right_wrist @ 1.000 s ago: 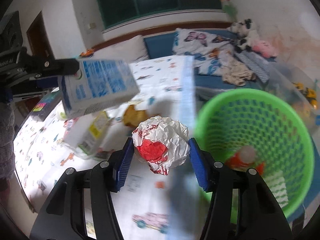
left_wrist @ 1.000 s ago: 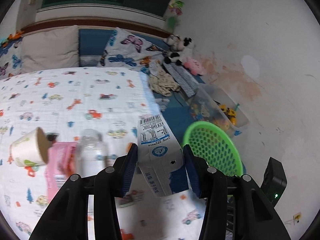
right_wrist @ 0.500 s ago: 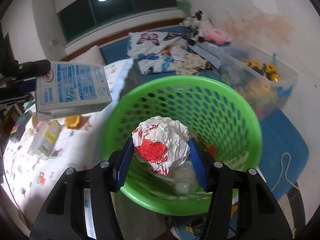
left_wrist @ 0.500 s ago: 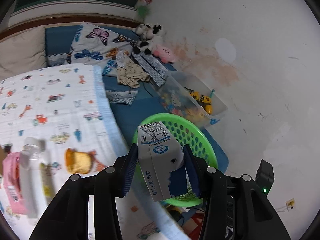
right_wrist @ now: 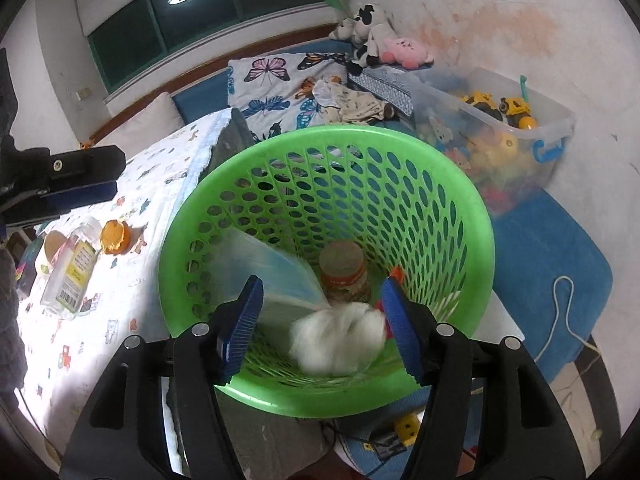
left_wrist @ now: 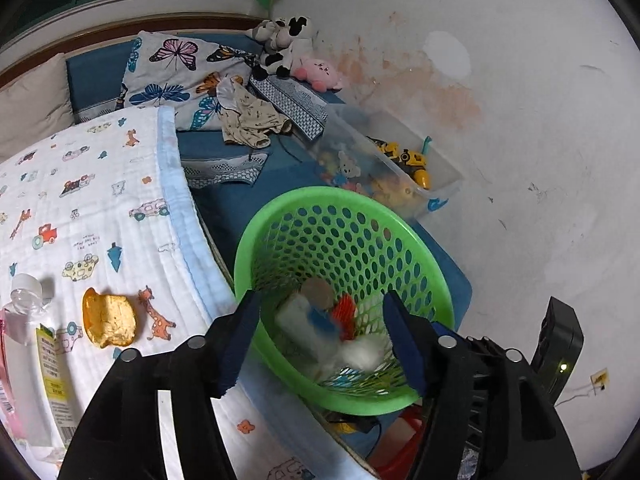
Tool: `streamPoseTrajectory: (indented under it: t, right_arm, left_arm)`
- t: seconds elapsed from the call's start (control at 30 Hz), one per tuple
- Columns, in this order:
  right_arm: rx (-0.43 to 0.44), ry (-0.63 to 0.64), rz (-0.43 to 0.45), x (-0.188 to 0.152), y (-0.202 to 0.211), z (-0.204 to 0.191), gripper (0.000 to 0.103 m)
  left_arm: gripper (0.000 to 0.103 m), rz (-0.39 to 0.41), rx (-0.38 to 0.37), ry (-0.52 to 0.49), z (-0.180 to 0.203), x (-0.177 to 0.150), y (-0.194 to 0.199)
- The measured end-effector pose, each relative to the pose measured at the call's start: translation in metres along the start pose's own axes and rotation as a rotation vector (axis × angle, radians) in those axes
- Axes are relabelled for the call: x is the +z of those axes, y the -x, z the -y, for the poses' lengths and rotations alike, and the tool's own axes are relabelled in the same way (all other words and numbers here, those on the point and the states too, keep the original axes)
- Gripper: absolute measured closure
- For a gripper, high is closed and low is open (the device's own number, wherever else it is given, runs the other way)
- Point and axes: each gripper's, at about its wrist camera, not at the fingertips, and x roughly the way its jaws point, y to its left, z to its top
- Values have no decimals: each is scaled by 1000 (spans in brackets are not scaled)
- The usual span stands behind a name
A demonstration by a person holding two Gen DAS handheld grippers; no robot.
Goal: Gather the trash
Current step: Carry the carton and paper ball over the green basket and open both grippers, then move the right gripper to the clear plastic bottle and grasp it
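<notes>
A green mesh basket (left_wrist: 436, 280) (right_wrist: 476, 200) stands beside the bed. Both grippers hover over it, open and empty: my left gripper (left_wrist: 324, 344) and my right gripper (right_wrist: 322, 328). Inside the basket lie a blurred milk carton (left_wrist: 308, 332) (right_wrist: 276, 276), a crumpled white and red wrapper (right_wrist: 340, 340) (left_wrist: 360, 350) and a small jar (right_wrist: 343, 268). On the patterned blanket lie a clear bottle (left_wrist: 28, 344) (right_wrist: 72, 276) and an orange crumpled piece (left_wrist: 110, 318) (right_wrist: 115, 232). The left gripper's finger (right_wrist: 60, 172) shows at the left of the right wrist view.
A clear toy bin (left_wrist: 400, 168) (right_wrist: 500, 128) sits behind the basket against the stained wall. Pillows, clothes and plush toys (left_wrist: 288, 52) lie at the bed's head. A blue mat (right_wrist: 560, 256) and a white cord (right_wrist: 564, 304) lie on the floor.
Both grippers have opened over the basket. The milk carton has left the left gripper and the crumpled wrapper has left the right one; both now lie blurred inside the basket.
</notes>
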Motion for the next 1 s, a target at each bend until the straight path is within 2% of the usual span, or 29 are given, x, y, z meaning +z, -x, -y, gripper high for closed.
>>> streamPoseTrajectory:
  t: [0.17,0.2,0.27,0.47,0.7,1.0]
  right_arm:
    - [14,9,16,0,8,-7,40]
    - [21,14,20,0,10,-11,39]
    - [27,27,31,1,14,-17,32]
    - [62,88,50,3,23,-46,31]
    - [105,143,57,7,25,-81,29]
    - [195,227,11,16,12,-141,29]
  left_arm:
    - [39,25,42,-8,-8,-9,17]
    - [37,28,59,-5,-11,-11,21]
    - [37,37,94,-3,-18,-16,31]
    - [37,66,197,31,-52,-34,61]
    - [37,93,315,97,-105,-58,102]
    - [37,132,418,239,-182,-92,162]
